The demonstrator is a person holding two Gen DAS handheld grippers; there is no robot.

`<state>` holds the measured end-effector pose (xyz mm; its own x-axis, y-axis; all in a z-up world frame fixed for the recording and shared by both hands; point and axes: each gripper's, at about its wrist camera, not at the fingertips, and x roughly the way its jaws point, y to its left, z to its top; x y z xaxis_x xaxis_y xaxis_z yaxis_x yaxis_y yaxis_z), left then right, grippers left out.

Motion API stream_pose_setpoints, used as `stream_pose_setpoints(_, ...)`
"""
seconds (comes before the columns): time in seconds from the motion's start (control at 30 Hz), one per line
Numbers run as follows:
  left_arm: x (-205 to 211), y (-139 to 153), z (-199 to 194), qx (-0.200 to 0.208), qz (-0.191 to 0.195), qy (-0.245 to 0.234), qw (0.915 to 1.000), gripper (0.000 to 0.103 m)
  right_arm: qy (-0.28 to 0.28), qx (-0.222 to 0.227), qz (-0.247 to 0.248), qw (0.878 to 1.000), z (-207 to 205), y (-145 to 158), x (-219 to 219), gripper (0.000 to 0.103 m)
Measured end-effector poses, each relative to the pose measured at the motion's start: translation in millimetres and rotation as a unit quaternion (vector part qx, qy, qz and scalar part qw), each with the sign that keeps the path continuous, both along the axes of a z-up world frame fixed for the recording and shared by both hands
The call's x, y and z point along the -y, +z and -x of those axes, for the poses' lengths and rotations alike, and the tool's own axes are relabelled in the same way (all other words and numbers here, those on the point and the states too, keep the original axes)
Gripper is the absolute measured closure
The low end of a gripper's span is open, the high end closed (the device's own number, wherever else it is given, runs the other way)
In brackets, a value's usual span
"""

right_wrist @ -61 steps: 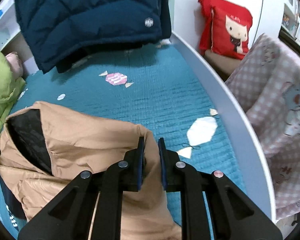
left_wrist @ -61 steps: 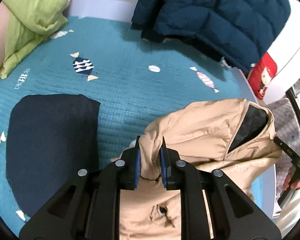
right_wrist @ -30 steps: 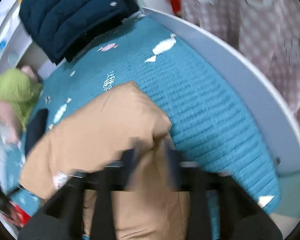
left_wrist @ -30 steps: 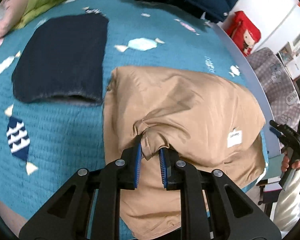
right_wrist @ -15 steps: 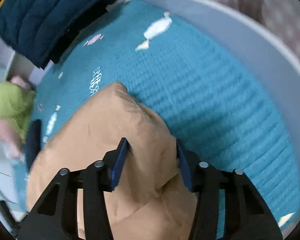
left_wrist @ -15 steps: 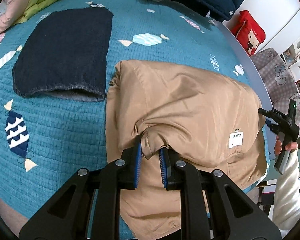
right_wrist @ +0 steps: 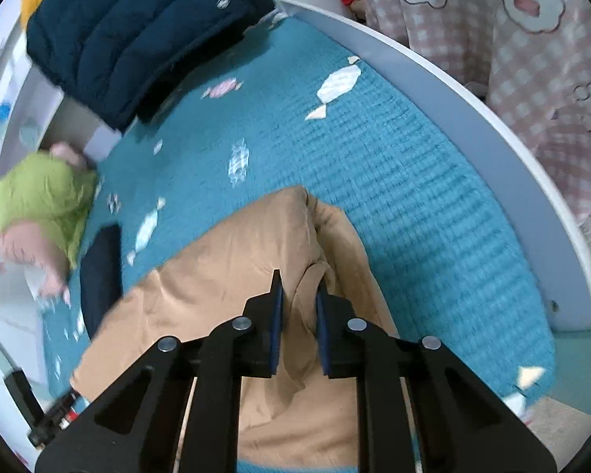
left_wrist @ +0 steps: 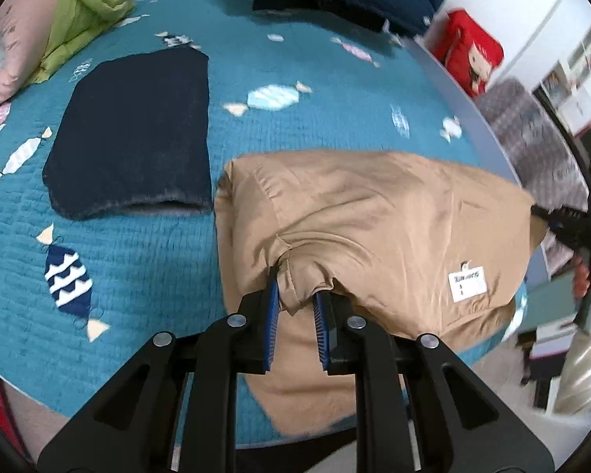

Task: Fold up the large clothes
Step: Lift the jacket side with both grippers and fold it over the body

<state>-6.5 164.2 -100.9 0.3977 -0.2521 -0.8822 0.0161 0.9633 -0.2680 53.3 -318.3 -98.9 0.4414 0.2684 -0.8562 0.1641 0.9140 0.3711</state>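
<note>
tan smooth jacket [left_wrist: 374, 220] bunched; left claw [left_wrist: 297, 295] pinching fold, right claw [right_wrist: 298, 299] closing on fold.

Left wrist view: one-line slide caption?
Left gripper pinches a tan jacket fold on the teal quilt, beside a folded navy garment.

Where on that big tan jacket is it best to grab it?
At the near hem, from the bed's front edge. The tan jacket lies flat, and only its edges bunch into folds thin enough to pinch. The left gripper pinches one there; the right gripper is closing on another at the far corner.
</note>
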Motion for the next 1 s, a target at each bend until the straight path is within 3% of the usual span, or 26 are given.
stream_pose_setpoints(0.1, 7, -19, 15, -0.039, -0.014, -0.007, 0.9991, 0.087, -0.016, -0.049, 0.028, 0.998, 13, -25, 1, 0.089)
stream_pose_setpoints(0.23, 11, -71, 28, -0.096, -0.034, 0.005, 0.9948, 0.086, -0.030, -0.110, 0.064, 0.991, 15, -87, -2, 0.088)
stream_pose_setpoints(0.3, 15, -84, 28, -0.104, -0.052, 0.001, 0.9932, 0.086, -0.022, -0.114, 0.094, 0.989, 15, -95, -11, 0.078)
stream_pose_setpoints(0.37, 22, -76, 33, -0.092, -0.074, -0.022, 0.9927, 0.085, -0.010, -0.099, 0.129, 0.987, 15, -86, -19, 0.068)
stream_pose_setpoints(0.47, 22, -42, 49, -0.055, -0.088, -0.054, 0.9932, 0.073, -0.003, -0.050, 0.118, 0.992, 27, -53, -20, 0.056)
stream_pose_setpoints(0.57, 15, -9, 62, -0.023, -0.074, -0.046, 0.9959, 0.069, 0.014, 0.041, 0.135, 0.990, 42, -11, -27, 0.052)
stream_pose_setpoints(0.63, 15, 6, 62, 0.000, -0.056, -0.040, 0.9977, 0.069, 0.035, 0.078, 0.148, 0.985, 45, -1, -36, 0.052)
stream_pose_setpoints(0.73, 29, 12, 47, 0.036, -0.027, -0.038, 0.9983, 0.069, 0.045, 0.066, 0.164, 0.983, 36, -16, -48, 0.053)
stream_pose_setpoints(0.83, 41, -12, 23, 0.025, 0.002, -0.030, 0.9992, 0.070, 0.057, 0.029, 0.150, 0.987, 25, -55, -56, 0.062)
stream_pose_setpoints(0.93, 46, -71, 8, -0.042, -0.006, -0.016, 0.9990, 0.077, 0.054, -0.047, 0.143, 0.987, 32, -111, -52, 0.062)
stream_pose_setpoints(0.97, 45, -90, 8, -0.062, -0.014, -0.013, 0.9979, 0.086, 0.057, -0.047, 0.139, 0.988, 39, -121, -51, 0.062)
stream_pose_setpoints(1.0, 40, -110, 13, -0.080, -0.012, -0.009, 0.9966, 0.088, 0.054, -0.037, 0.141, 0.988, 47, -124, -48, 0.062)
